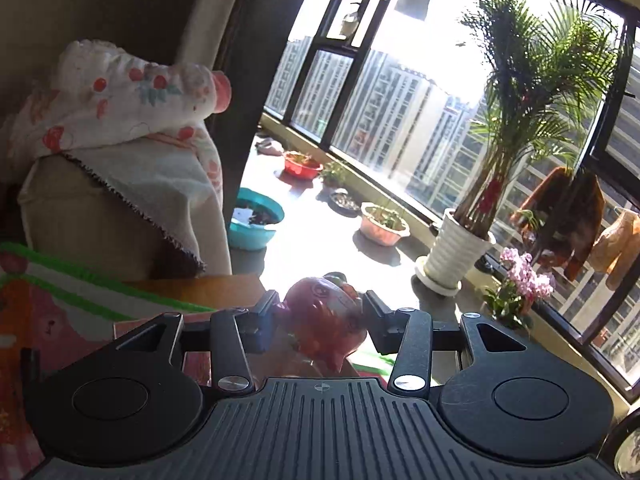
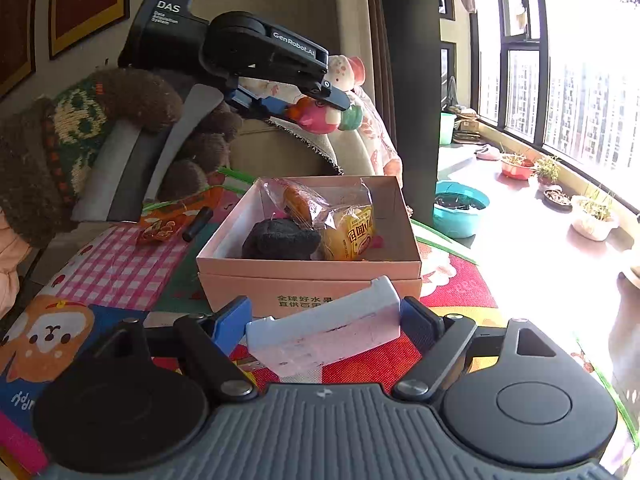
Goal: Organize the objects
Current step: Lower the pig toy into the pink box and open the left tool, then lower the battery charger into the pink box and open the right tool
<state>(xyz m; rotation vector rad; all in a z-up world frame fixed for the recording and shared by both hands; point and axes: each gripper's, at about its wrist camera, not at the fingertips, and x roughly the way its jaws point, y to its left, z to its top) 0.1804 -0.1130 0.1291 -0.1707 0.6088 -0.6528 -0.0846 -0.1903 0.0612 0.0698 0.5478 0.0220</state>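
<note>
Left wrist view. The left gripper [image 1: 320, 312] is clamped on a small red and pink toy figure [image 1: 326, 316], one pad pressing each side. The toy hangs in the air beyond the far edge of the table [image 1: 224, 288], which carries a bright patterned cloth [image 1: 60, 300]. Behind stand a sofa arm under a flowered cover [image 1: 132, 120], a sunlit balcony floor with a teal basin [image 1: 256, 218], and a palm in a white pot [image 1: 456, 252].

Right wrist view. The right gripper [image 2: 324, 320] is closed on a pale lavender block [image 2: 328, 328], held slanted, its right end higher, just above the cloth at the table's near edge. Directly ahead sits the pink cardboard box [image 2: 308, 272], open-topped, near the middle of the table; it already holds a dark knitted item [image 2: 280, 240], a yellow snack packet [image 2: 352, 234] and a wrapped bun [image 2: 300, 200]. The left gripper [image 2: 316, 114] appears above and behind the box's far left corner, carrying the toy [image 2: 316, 118] high over the sofa arm.

Risk, as judged. Both loads seem bound for the box. The toy is rounded and gripped near its middle, so a quick swing could let it slip and drop off the table's far edge. The slanted block may catch the box's near wall and push the box backward, and two grippers arriving together could collide over the opening.
</note>
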